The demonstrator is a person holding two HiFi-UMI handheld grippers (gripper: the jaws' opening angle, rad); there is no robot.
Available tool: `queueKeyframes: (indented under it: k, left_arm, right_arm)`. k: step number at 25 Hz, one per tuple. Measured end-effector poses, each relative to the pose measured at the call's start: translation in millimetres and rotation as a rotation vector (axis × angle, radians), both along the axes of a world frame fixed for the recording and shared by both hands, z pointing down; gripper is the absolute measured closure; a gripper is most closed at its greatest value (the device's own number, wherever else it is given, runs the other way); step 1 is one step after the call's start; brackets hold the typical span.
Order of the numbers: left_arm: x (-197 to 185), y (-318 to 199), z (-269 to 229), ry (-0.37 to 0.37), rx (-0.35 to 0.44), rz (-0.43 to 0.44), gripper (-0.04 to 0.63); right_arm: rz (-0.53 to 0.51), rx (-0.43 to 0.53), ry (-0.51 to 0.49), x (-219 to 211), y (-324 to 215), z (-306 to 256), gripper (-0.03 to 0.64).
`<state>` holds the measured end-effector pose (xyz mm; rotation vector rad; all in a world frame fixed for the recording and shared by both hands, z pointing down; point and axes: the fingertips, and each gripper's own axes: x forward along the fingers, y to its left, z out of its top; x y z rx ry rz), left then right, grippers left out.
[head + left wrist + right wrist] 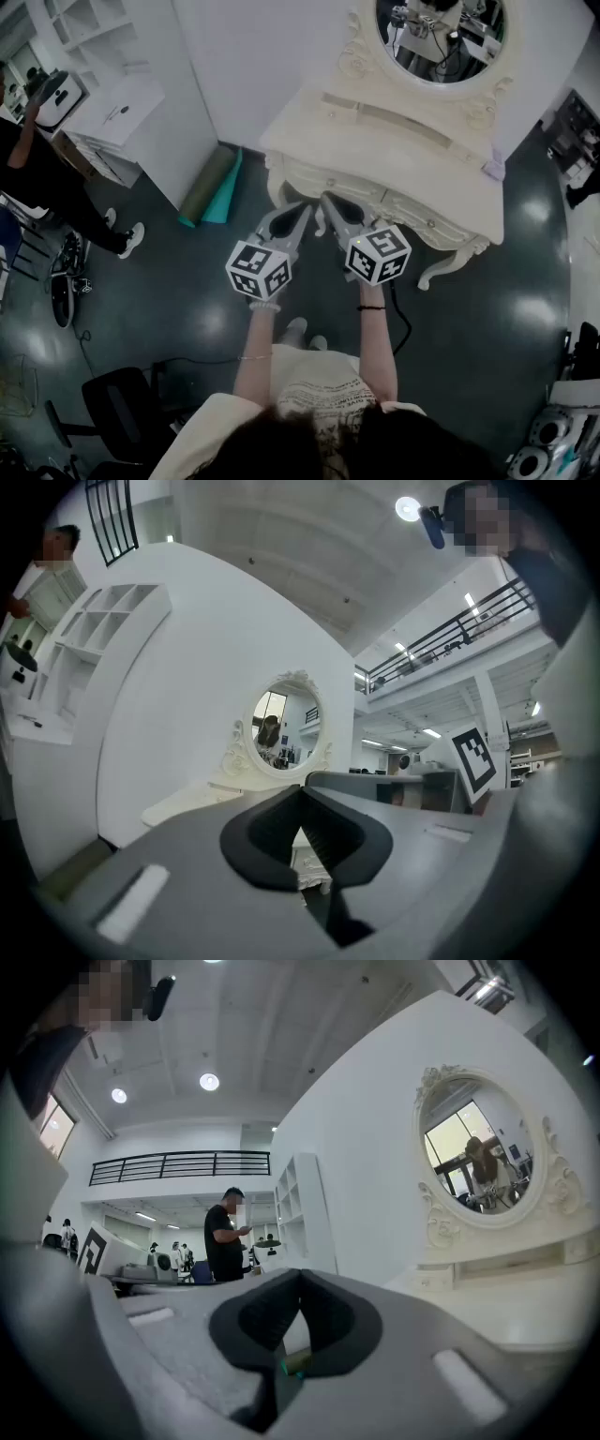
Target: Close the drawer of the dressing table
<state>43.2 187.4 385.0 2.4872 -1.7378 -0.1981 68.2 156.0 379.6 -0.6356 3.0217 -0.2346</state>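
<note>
Squarely facing the cream dressing table (403,141), I hold both tools level and side by side. My left gripper (298,214) and my right gripper (325,201) each have their jaws pressed together on nothing, tips close to the table's front. Its drawer (412,214) sits under the tabletop, looking flush, right of my tips. An oval mirror (441,37) stands behind.
</note>
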Motion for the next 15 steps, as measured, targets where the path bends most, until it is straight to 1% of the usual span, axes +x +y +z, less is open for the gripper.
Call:
queueKeyframes:
  k: [7, 11, 15]
  left_arm:
    - [4, 5, -2, 0.012, 0.008, -0.001, 0.595]
    - [9, 6, -5, 0.002, 0.014, 0.008, 0.595]
    - [10, 7, -9, -0.001, 0.018, 0.002, 0.595]
  right_arm:
    - [0.002, 0.004, 0.003, 6, 6, -1, 0.614]
    - [0.020, 0.010, -0.003, 12, 4, -4, 0.614]
    - [0.014, 0.014, -0.007, 14, 5, -7, 0.614]
